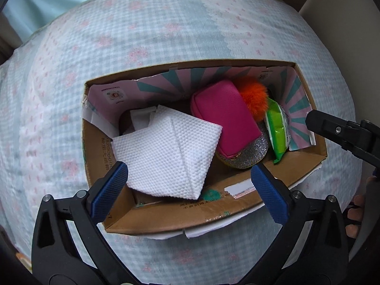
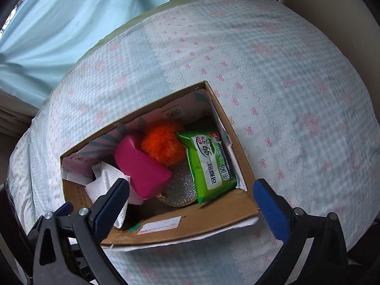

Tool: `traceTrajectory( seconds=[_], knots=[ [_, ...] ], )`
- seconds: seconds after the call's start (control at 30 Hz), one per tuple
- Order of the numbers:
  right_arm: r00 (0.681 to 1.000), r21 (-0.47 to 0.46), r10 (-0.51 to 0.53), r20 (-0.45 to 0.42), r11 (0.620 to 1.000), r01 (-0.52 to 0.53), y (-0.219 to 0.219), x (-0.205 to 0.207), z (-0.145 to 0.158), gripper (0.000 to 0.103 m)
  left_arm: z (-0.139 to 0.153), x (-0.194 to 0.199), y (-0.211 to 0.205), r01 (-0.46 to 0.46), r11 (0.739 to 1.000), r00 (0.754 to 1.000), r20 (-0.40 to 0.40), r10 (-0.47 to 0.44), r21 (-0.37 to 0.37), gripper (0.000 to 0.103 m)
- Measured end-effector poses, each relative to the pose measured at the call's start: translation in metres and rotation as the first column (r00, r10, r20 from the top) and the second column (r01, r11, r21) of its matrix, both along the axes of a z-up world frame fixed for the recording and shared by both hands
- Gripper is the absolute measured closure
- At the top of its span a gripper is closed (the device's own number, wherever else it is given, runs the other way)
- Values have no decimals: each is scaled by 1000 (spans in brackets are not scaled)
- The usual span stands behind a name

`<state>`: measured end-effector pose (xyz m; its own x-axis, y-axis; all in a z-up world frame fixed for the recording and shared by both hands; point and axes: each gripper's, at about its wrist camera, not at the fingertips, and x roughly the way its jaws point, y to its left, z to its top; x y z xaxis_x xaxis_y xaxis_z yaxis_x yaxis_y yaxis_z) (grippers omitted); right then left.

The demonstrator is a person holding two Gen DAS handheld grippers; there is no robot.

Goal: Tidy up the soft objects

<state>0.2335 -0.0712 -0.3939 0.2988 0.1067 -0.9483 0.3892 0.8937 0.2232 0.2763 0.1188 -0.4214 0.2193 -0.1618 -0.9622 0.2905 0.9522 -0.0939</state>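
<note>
Left wrist view: cardboard box (image 1: 166,216) on bedspread (image 1: 142,35) already holds white cloth (image 1: 166,152), pink pouch (image 1: 225,116), orange pompom (image 1: 253,95), green wipes pack (image 1: 277,128); left gripper (image 1: 190,187) and right gripper (image 2: 191,199) both spread wide, empty; nothing loose seen outside, task looks nearly done

box (image 1: 237,207): matt cardboard | towel (image 1: 166,152): embossed paper | pompom (image 2: 161,144): fluffy

Folded white cloth (image 1: 166,152) in cardboard box (image 1: 166,218)
</note>
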Motion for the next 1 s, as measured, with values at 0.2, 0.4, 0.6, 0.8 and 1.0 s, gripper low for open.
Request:
traceTrajectory(
  seconds=[0.2,0.4,0.6,0.8,1.0],
  knots=[
    [999,11,30,28,999,-30,3,-10,16,0,10,-12,1,-17,1000,1000,11,17,4,0],
    [993,20,85,80,996,-87,3,-18,46,0,38,-25,-3,-41,999,998,55,40,15,0],
    [964,-57,204,171,979,-197,-10,-36,115,0,95,-47,-1,-133,991,984,122,129,24,0],
    [909,-257,318,270,933,-251,-23,-67,215,0,185,-81,-3,-218,975,942,252,221,-39,0],
    [852,-364,345,393,909,-200,-34,-113,299,0,289,-122,-4,-237,958,859,426,284,-160,0]
  ],
)
